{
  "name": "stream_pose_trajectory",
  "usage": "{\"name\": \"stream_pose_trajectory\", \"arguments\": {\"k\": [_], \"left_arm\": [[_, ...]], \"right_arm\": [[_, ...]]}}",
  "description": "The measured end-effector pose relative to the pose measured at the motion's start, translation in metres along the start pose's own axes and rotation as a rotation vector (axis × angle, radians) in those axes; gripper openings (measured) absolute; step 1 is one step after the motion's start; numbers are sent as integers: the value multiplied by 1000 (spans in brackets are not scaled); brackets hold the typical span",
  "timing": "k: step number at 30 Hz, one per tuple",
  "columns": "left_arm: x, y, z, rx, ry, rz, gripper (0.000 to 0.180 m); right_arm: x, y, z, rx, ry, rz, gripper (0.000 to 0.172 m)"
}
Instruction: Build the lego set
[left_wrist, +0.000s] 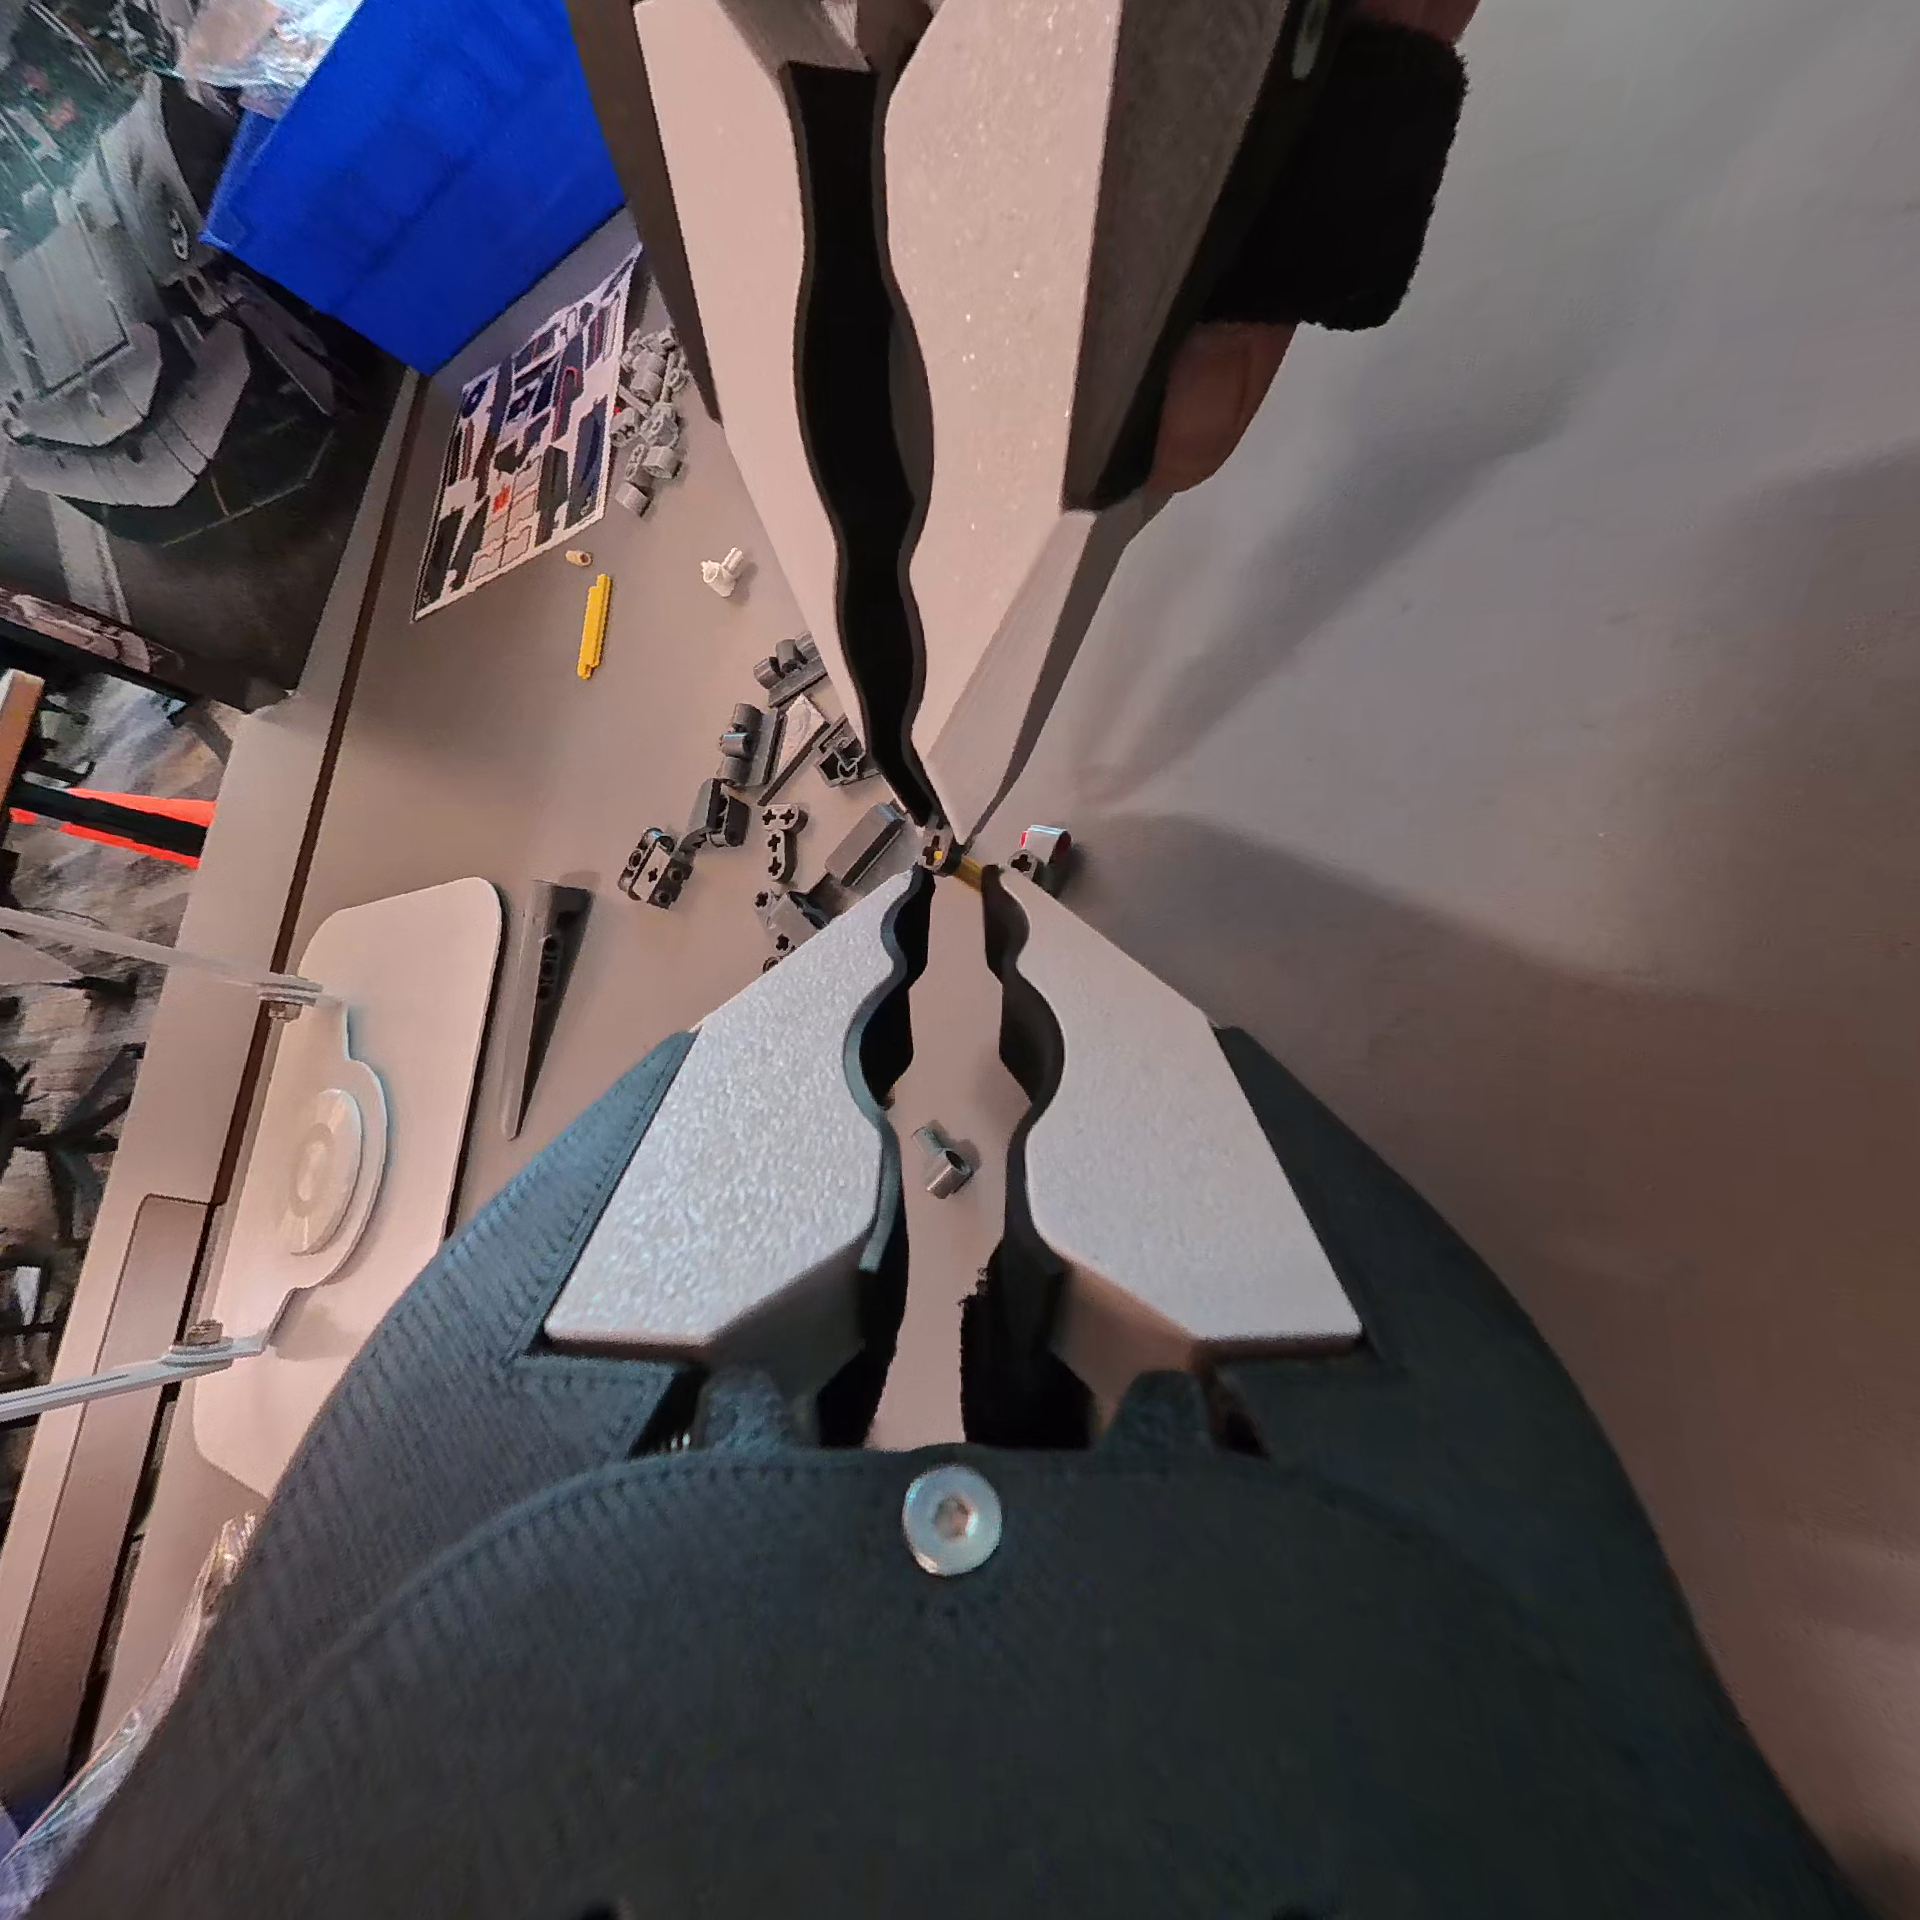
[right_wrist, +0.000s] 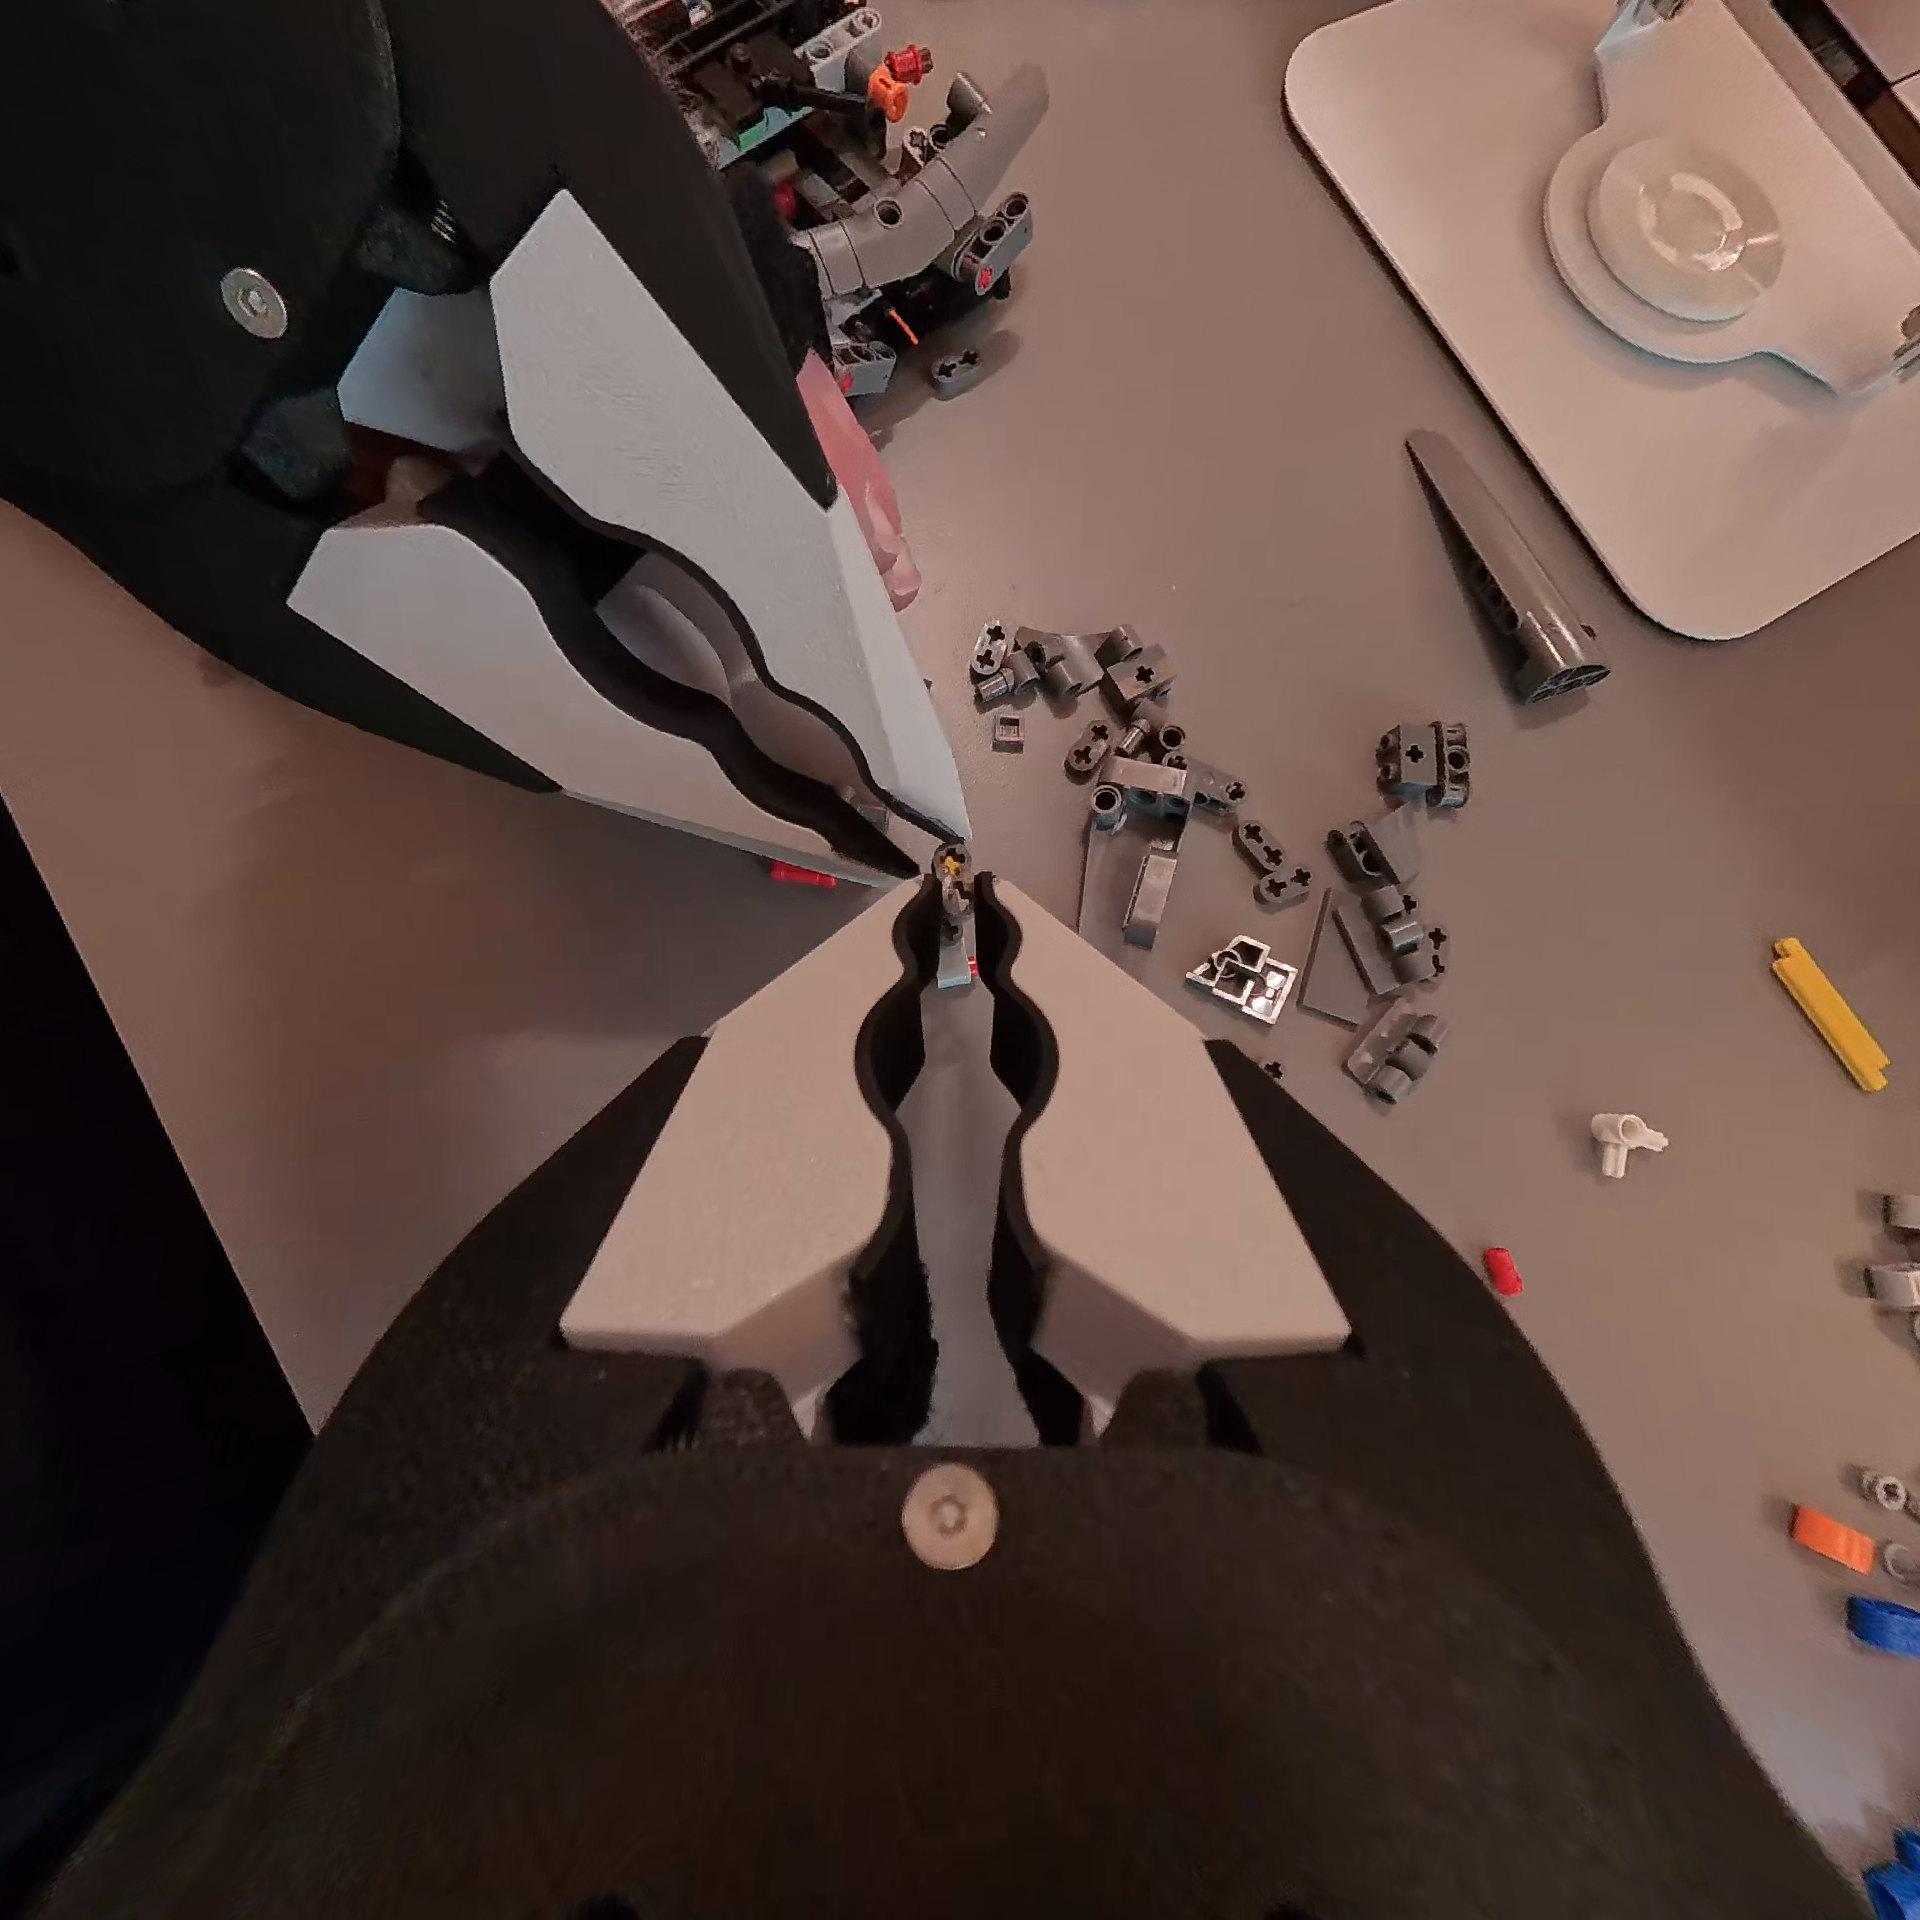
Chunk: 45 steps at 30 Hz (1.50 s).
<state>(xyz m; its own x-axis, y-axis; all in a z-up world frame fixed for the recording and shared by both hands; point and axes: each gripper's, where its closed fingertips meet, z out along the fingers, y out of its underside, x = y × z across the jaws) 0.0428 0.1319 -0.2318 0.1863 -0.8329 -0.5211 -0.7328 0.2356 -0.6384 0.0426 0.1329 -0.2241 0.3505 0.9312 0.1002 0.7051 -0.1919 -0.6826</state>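
Observation:
My right gripper (right_wrist: 956, 885) is shut on a small dark grey connector (right_wrist: 953, 883) and holds it above the grey table (right_wrist: 1195, 499). A short yellow axle (left_wrist: 968, 871) sits in the connector's (left_wrist: 935, 840) hole and sticks out to one side. My left gripper (left_wrist: 956, 881) meets it tip to tip. One of its pads is on the axle's free end and the other is against the connector. In the left wrist view the right gripper (left_wrist: 928, 816) comes down from the top. In the right wrist view the left gripper (right_wrist: 935, 847) comes in from the upper left.
Several loose dark grey pieces (right_wrist: 1247, 831) lie to the right, with a dark cone piece (right_wrist: 1507, 582), a long yellow axle (right_wrist: 1829, 1029) and a white base plate (right_wrist: 1621, 312). A part-built model (right_wrist: 914, 229) stands at the back. A grey-and-red piece (left_wrist: 1044, 854) lies just beyond the tips. My left and right fingertips are right by each other. The part-built model (right_wrist: 914, 229) is about equally far from each gripper, around 15 centimetres.

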Motion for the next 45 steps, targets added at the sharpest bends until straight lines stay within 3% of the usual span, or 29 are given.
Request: {"name": "stream_pose_trajectory", "arguments": {"k": [14, 30, 39, 45], "left_arm": [[6, 7, 7, -46, -5, 24, 4], [15, 15, 12, -112, 41, 18, 13], [17, 8, 6, -95, 47, 2, 18], [5, 10, -10, -88, 20, -21, 25]], "right_arm": [[-2, 11, 11, -43, 16, -15, 3], [-6, 18, 19, -40, -18, -51, 6], [-5, 15, 6, -4, -38, -42, 23], [7, 14, -27, 68, 5, -25, 25]]}}
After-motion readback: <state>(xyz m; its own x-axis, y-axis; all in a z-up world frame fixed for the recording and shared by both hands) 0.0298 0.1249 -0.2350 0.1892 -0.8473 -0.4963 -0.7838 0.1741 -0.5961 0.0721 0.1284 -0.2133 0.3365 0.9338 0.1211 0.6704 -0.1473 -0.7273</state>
